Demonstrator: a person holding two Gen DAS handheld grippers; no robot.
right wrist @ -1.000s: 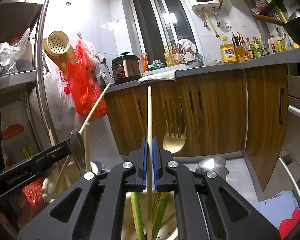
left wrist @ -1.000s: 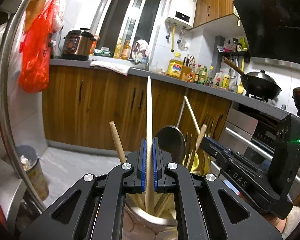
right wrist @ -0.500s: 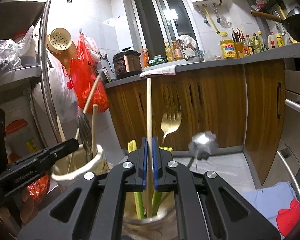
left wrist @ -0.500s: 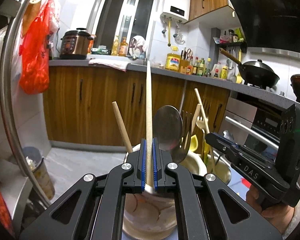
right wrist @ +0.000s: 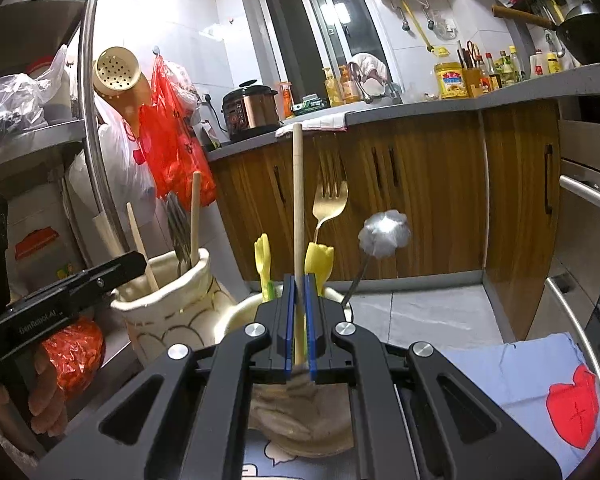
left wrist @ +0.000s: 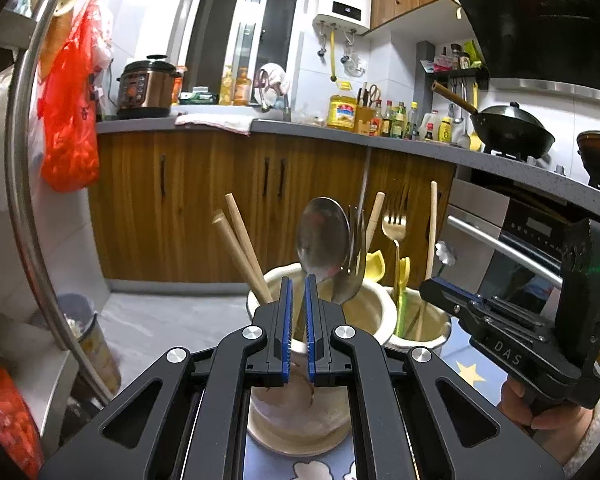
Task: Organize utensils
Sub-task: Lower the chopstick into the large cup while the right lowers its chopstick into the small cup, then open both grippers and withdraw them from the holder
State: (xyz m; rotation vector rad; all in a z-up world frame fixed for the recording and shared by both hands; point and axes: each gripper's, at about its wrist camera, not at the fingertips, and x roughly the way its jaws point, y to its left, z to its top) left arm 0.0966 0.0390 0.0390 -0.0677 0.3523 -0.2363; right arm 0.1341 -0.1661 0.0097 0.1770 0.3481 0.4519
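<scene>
Your right gripper is clenched on a wooden chopstick, held upright above the cream jar directly beneath it. In that jar stand 1 gold fork, 2 yellow handles and a silver utensil. Your left gripper has its blue pads nearly together over the left jar; whether a thin stick is pinched there you cannot tell. That jar holds 2 wooden chopsticks and a steel spoon.

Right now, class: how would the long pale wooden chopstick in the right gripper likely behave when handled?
The long pale wooden chopstick stands straight, so probably stiff. Thin, so likely light. Pinched low between the fingers, it may pivot.
</scene>
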